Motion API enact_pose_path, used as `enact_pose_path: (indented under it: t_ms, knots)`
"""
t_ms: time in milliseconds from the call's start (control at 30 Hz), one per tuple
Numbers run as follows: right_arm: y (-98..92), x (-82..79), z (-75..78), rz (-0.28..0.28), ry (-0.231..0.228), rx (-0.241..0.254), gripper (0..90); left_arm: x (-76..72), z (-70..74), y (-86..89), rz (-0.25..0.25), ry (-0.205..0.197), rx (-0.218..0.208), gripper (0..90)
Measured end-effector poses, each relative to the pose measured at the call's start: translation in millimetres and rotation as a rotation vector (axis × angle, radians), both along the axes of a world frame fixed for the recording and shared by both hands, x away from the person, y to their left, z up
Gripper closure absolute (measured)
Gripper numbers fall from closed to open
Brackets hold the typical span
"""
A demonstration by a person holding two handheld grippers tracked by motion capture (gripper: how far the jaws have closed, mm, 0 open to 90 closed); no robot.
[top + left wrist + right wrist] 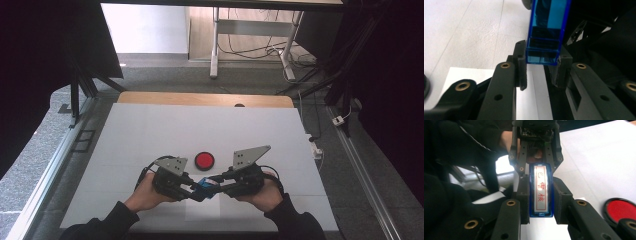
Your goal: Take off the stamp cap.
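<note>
The blue stamp (204, 184), a slim see-through case with a white label of red characters on its face, hangs just above the near part of the table (150, 130), over a white sheet of paper (202, 212), held at both ends between the two grippers. In the left gripper view its lower end sits between the pads, which press on its two narrow sides; in the right gripper view the other end is pinched the same way, label facing the camera.

Judging by this, the step in hand is pulling the case apart, or passing it from one claw to the other. To do it well, both grips should stay square on the narrow sides, and any pull should run straight along the length of the case, with no twist, since the hard plastic could slip on the pads. If it is a handover, one claw ought to let go only once the other holds firmly.

The left gripper (196, 190) and right gripper (214, 186) are both closed on the stamp, tips meeting nose to nose, roughly level. The hands sit low and close together, forearms coming in from the near edge. A red round pad (204, 160) lies just beyond them.
</note>
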State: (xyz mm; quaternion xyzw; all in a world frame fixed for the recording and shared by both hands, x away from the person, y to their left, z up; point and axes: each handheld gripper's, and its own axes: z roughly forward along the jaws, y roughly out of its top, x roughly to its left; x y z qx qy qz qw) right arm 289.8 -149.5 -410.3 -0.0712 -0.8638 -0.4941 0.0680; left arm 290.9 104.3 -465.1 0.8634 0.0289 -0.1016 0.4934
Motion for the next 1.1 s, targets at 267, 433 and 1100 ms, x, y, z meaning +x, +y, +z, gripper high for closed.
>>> enact_pose_path:
  t_ms: [267, 433, 1100]
  knots:
    - [-1.9, 0.6, 0.3, -0.012, -0.022, 0.008, 70.9, 2.6, -2.3, 2.8, 0.029, 0.022, 0.052, 69.6]
    - [-6.6, 2.7, 0.6, -0.041, -0.032, 0.007, 70.8, 3.0, -0.1, 7.2, 0.054, 0.027, 0.041, 69.4]
    - [-11.8, 1.0, 1.4, -0.138, -0.123, -0.019, 70.8, -11.5, 8.3, 35.0, 0.295, 0.004, 0.126, 69.1]
